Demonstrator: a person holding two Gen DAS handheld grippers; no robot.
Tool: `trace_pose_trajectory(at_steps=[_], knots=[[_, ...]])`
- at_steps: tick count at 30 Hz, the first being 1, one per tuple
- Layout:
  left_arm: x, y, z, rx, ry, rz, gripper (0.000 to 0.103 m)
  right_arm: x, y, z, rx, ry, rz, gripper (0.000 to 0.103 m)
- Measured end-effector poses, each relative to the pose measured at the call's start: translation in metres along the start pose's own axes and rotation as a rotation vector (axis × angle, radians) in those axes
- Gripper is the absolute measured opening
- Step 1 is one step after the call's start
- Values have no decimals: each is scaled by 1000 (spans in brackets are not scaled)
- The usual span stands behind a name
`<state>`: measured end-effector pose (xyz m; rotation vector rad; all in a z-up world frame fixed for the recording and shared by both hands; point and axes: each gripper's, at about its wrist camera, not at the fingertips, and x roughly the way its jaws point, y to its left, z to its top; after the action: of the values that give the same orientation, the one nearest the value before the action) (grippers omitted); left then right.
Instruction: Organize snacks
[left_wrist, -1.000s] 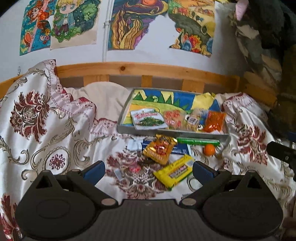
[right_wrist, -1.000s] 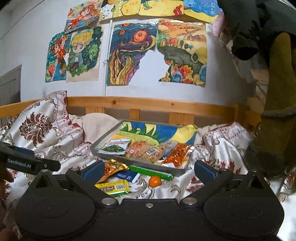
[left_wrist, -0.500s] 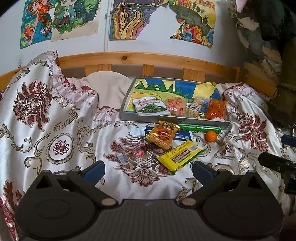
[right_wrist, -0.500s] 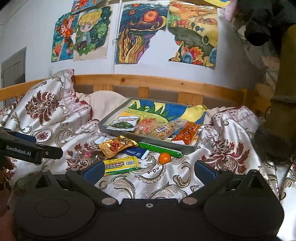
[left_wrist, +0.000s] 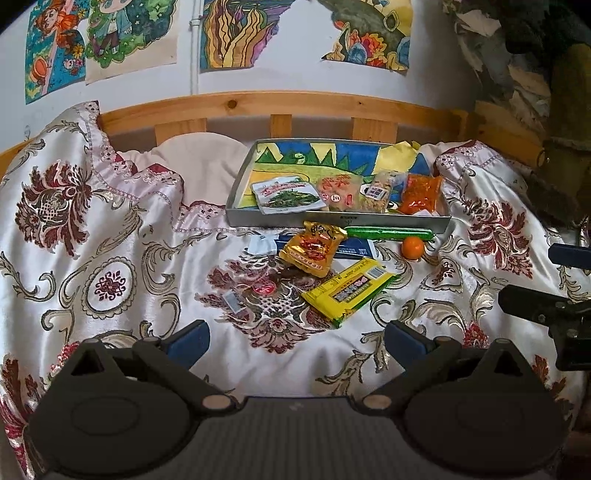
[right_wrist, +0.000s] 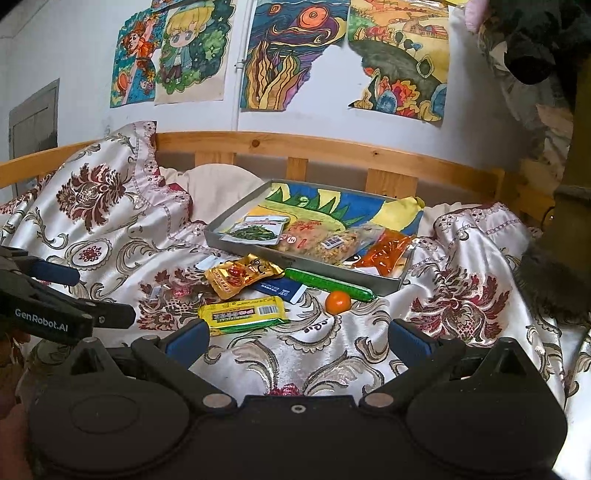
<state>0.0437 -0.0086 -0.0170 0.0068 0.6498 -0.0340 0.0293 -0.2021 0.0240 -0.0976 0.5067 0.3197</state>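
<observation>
A grey tray (left_wrist: 332, 221) (right_wrist: 317, 264) lined with a colourful drawing lies on the bed and holds several snack packets, among them a green-leaf packet (left_wrist: 288, 194) and an orange packet (left_wrist: 421, 188). In front of it lie a gold packet (left_wrist: 314, 247) (right_wrist: 240, 277), a yellow bar (left_wrist: 347, 291) (right_wrist: 243, 314), a green stick (left_wrist: 388, 232) (right_wrist: 328, 284), a blue-white sachet (left_wrist: 351, 248) and a small orange ball (left_wrist: 412, 246) (right_wrist: 338, 302). My left gripper (left_wrist: 297, 343) is open and empty, well short of the snacks. My right gripper (right_wrist: 297, 341) is open and empty too.
The bed wears a shiny white floral cover (left_wrist: 110, 240). A wooden headboard rail (left_wrist: 280, 107) and a wall with drawings stand behind the tray. Small wrapped sweets (left_wrist: 264, 290) lie on the cover. Dark fabric (right_wrist: 569, 221) hangs at the right.
Both grippers have pulled back and risen, so the snacks sit farther away in each view. Both stay open and nothing on the bed has moved.
</observation>
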Motion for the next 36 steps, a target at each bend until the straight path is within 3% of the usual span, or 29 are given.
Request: trace_pose_trajectory(at_steps=[11,20,28,32,36], knots=[[3,-8,-2,24,14,1,102,0,-2,1,19,13,0,102],[13,-16,9,72,6,60,102,9,-12,17,53,52,47,102],[39,-18,28,72,46,35,102,19,-20,33,-45,6,73,102],[53,-24,38,75,52,0,102,27,-32,40,-74,-59,110,102],[67,-35,49,127,44,-11,102,49,-43,45,-78,-65,104,102]])
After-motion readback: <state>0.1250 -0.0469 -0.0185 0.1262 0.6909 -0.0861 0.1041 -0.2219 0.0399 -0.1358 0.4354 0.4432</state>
